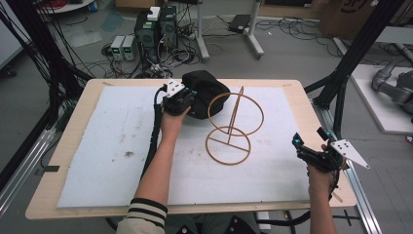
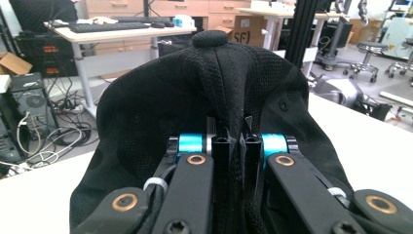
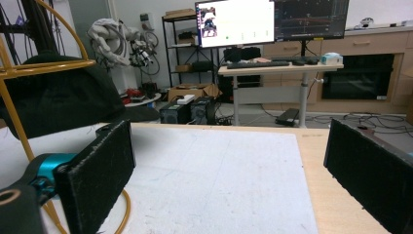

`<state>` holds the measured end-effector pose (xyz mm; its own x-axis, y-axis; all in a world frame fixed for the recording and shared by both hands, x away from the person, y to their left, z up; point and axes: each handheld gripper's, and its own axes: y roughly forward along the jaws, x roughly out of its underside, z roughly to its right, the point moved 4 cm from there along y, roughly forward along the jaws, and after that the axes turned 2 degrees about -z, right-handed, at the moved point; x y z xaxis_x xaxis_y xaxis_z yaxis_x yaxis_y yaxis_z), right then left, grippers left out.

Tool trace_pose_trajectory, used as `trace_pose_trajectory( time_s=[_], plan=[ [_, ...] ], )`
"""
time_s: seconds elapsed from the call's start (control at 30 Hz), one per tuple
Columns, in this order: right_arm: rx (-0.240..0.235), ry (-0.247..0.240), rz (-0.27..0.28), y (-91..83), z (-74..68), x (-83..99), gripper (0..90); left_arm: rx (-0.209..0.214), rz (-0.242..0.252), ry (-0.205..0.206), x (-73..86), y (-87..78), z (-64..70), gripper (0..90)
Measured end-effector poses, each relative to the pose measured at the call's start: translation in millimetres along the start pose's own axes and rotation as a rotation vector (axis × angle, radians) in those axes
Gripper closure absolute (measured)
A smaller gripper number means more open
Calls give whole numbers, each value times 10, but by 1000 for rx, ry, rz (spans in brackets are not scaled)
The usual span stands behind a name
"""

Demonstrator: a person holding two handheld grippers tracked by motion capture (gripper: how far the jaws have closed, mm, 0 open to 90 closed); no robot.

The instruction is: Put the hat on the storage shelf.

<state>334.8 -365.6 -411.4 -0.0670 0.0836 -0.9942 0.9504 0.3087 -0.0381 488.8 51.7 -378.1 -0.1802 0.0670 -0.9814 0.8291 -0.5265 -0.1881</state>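
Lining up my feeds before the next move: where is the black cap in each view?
High view: black cap at the table's far edge, left gripper on it.
Left gripper view: centre, fabric pinched between shut jaws.
Right gripper view: upper left, behind the wire stand.
Shared landmark: wire stand.

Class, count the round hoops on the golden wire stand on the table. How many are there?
2. The lower hoop lies flat on the white mat as the stand's base; the upper hoop sits raised and tilted on the slanted rod, beside the black cap.
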Motion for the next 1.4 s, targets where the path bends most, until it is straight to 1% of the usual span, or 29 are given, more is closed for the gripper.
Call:
trace_pose_trajectory(
  time_s=[0.17,0.33,0.5,0.57,0.8,0.9,0.97,1.07,1.13,1.17,1.23,1.4],
  plan=[
    [2,4,4,2,1,-1,41,-22,15,5,-104,-45,-37,874],
    [2,2,2,0,2,-1,42,-37,46,21,-251,-105,-64,874],
    [2,7,2,-7,-1,-2,42,-53,53,39,-382,-153,-71,874],
    [1,5,3,-6,0,-3,41,-56,64,48,-451,-178,-68,874],
    [0,10,2,-9,-1,-4,42,-68,103,52,-651,-277,-81,874],
    [0,10,3,-8,0,-3,42,-69,126,56,-741,-324,-69,874],
    [1,9,3,-8,1,-4,41,-66,136,56,-803,-359,-61,874],
    [1,6,7,-8,1,-6,41,-58,164,56,-901,-405,-38,874],
    [1,8,6,-9,-1,-6,41,-55,179,68,-974,-447,-18,873],
    [-1,5,8,-8,-1,-7,41,-48,191,65,-1018,-472,-1,874],
    [-2,7,7,-10,-5,-8,41,-43,204,72,-1084,-511,18,874],
    [-3,3,9,-8,-9,-9,41,-13,251,67,-1242,-609,106,874]
  ],
)
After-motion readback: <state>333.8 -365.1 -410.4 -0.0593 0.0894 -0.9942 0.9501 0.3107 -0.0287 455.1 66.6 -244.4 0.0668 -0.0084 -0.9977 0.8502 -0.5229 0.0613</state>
